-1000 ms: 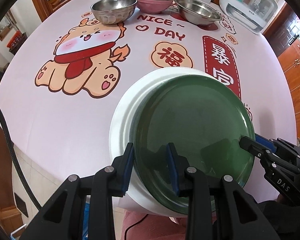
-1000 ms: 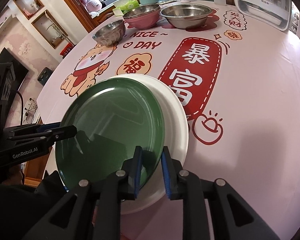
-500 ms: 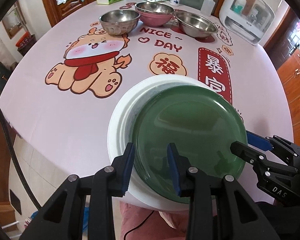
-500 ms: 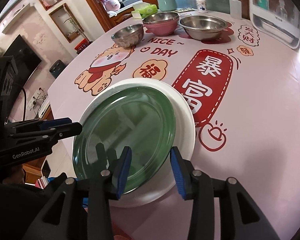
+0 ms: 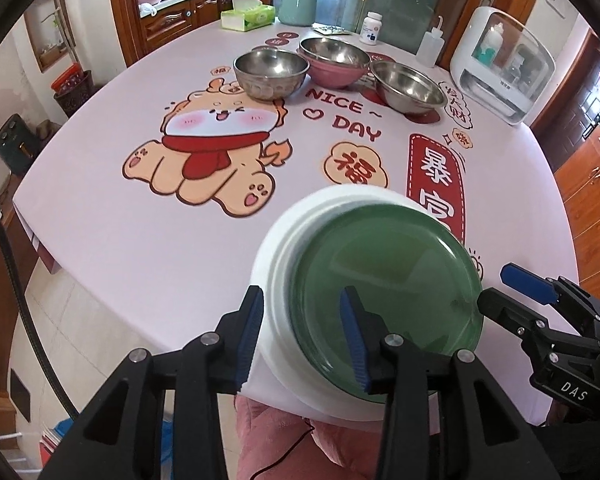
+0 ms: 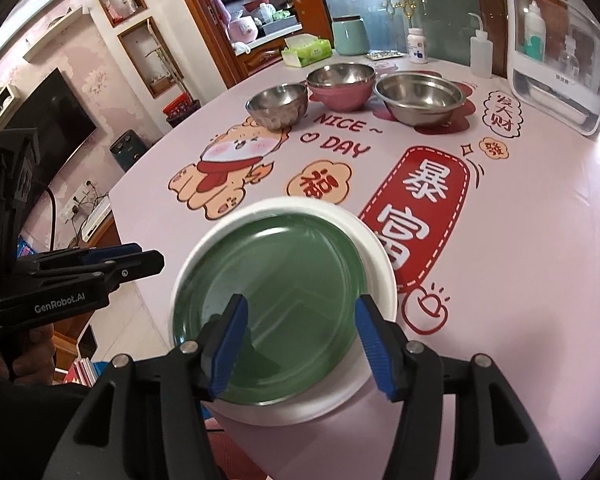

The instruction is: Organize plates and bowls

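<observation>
- Right tool [image 6: 302, 340]: released, its blue pads spread wide and hovering over the near side of the green plate [image 6: 272, 304], gripping nothing.
- Left tool [image 5: 302, 336]: likewise released; one pad stood outside the rim of the white plate [image 5: 278, 264] and the other above the green plate, straddling the near-left rim without clamping it.
- Plates: the green plate lay nested inside the white plate, the pair resting at the near edge of the worktop [image 6: 520, 264], with the white rim overhanging that edge slightly toward the operator.
- Bowls: three stood in a row toward the far edge, close beside one another: a small steel bowl [image 6: 278, 104] on the left, a pink bowl [image 6: 342, 84] in the middle, and a wide steel bowl [image 6: 420, 96] on the right. Whether they touched cannot be told.
- Step in hand (judgement): the plates appeared stacked and both tools free, so the bowls probably came next.
- Technique (judgement): lift both tools clear before travelling, so no pad catches a rim and drags the overhanging stack off the edge. Take each bowl by its wall with one pad inside and one outside. Nest smaller into larger, lowering gently, since polished steel is likely to slip and ring.
</observation>
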